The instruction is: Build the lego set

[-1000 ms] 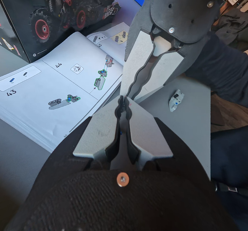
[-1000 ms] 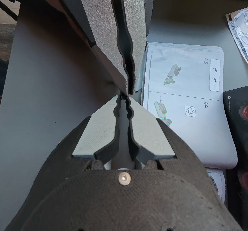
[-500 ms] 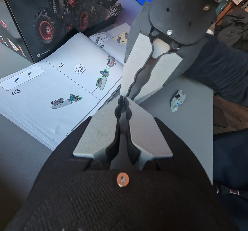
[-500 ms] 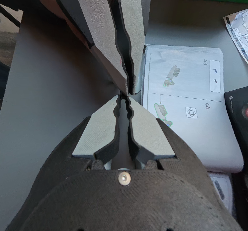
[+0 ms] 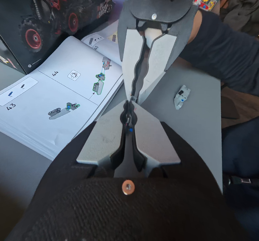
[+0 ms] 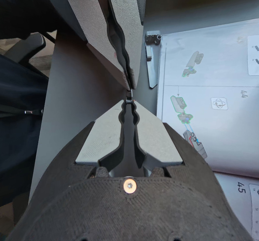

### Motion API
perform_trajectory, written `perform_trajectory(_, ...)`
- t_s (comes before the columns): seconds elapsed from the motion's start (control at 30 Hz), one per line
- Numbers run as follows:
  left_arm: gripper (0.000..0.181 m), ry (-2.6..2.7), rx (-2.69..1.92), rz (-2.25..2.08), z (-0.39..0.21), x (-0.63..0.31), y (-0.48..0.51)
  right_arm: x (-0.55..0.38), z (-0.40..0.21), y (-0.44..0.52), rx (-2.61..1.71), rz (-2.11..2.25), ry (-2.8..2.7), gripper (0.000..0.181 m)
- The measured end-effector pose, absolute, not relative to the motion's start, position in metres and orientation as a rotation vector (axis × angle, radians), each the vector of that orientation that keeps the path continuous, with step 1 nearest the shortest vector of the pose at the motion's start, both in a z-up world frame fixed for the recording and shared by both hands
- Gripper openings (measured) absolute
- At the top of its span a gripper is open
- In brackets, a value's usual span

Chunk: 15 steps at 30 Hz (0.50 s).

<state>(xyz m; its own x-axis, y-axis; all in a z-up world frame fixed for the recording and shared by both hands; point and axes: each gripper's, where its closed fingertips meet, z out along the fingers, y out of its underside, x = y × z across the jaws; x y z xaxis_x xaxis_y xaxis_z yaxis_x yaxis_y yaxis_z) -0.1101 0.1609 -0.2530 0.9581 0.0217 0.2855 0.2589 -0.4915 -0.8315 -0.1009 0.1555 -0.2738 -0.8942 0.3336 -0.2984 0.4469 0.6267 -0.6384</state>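
Mid-build, small sub-assembly stage. Left gripper (image 5: 127, 105) and right gripper (image 6: 129, 102) meet tip to tip above the grey worktop (image 5: 196, 129), near its edge on the person's side. Left jaws are pinched narrow on a small dark connector piece (image 5: 128, 122) with a blue pin showing between the pads. Right jaws are nearly closed on a small black pin (image 6: 129, 99) at the tips, which looks to be lined up with or entering the left's piece; seating can't be confirmed. The instruction booklet (image 5: 63, 94) lies open at sub-assembly steps. One grey sub-assembly (image 5: 181, 97) sits loose near the worktop's far corner, and a long grey panel piece (image 6: 152, 60) lies against the booklet's edge. Judging by these, most of the model is not yet built; the box (image 5: 42, 17) stands behind the booklet.
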Motion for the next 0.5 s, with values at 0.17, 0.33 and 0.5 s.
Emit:
perform_trajectory(0.17,0.000,-0.169,-2.091,-0.358,-0.254,-0.102,0.163,-0.093,-0.275,0.159,0.627,-1.045,2.687,0.005)
perform_trajectory(0.33,0.000,-0.191,-2.073,-0.481,-0.255,-0.096,0.167,-0.087,-0.276,0.164,0.587,-0.972,2.720,0.005)
perform_trajectory(0.5,0.000,-0.297,-2.026,-0.479,-0.256,-0.097,0.168,-0.089,-0.276,0.164,0.554,-1.004,2.780,0.006)
